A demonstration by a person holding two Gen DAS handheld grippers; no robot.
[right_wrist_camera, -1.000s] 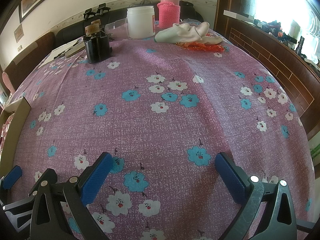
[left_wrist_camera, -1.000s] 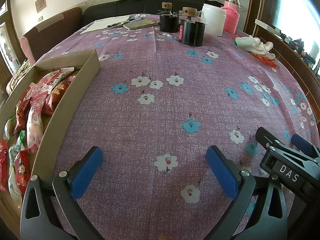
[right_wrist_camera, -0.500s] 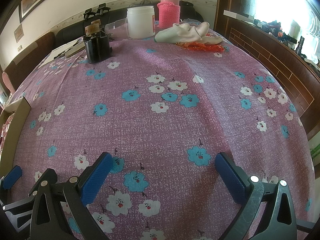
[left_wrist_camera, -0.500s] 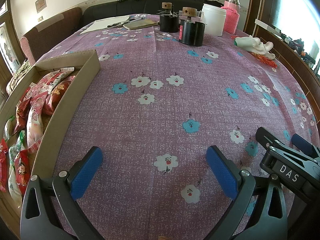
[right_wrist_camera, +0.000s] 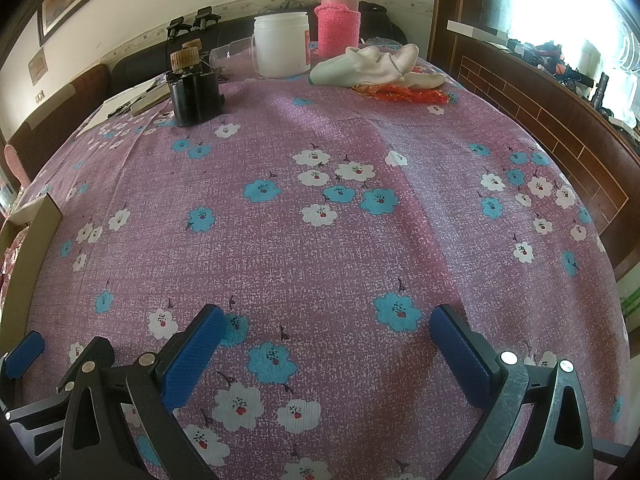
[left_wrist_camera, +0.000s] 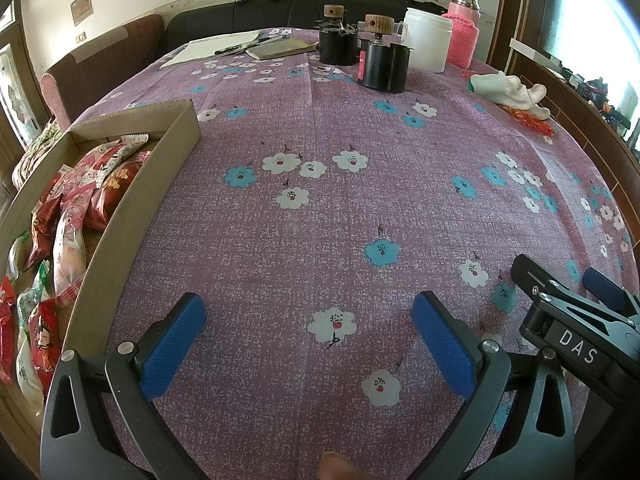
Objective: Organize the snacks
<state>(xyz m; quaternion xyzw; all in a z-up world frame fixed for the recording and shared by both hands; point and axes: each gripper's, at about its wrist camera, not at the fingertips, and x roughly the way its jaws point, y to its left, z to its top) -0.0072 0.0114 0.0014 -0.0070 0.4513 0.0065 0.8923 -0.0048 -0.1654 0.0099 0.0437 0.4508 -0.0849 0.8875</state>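
- Purple flowered tablecloth (left_wrist_camera: 320,216) covers the whole table, printed with white and blue blossoms; a dark sofa and a pale wall stand behind the far edge.
- Along the table's left edge lies a long cardboard box (left_wrist_camera: 132,216); its near corner also shows at the left border of the right wrist view (right_wrist_camera: 36,248).
- Snack packets (left_wrist_camera: 76,216) lie inside that box, mostly red, pink and white wrappers, piled against one another.
- Left gripper (left_wrist_camera: 308,344) hovers over bare cloth near the front of the table, its blue pads wide apart with nothing between them.
- Right gripper (right_wrist_camera: 324,354) hovers just beside it to the right, likewise spread wide and empty; its black frame marked DAS shows in the left wrist view.
- At the far end stand a white tub (right_wrist_camera: 282,44) and a pink flask (right_wrist_camera: 338,20), side by side.
- Two black cans (left_wrist_camera: 382,64) with wooden knobs stand just left of the tub.
- White gloves (right_wrist_camera: 372,66) lie near the right edge, touching an orange tangle (right_wrist_camera: 400,92).
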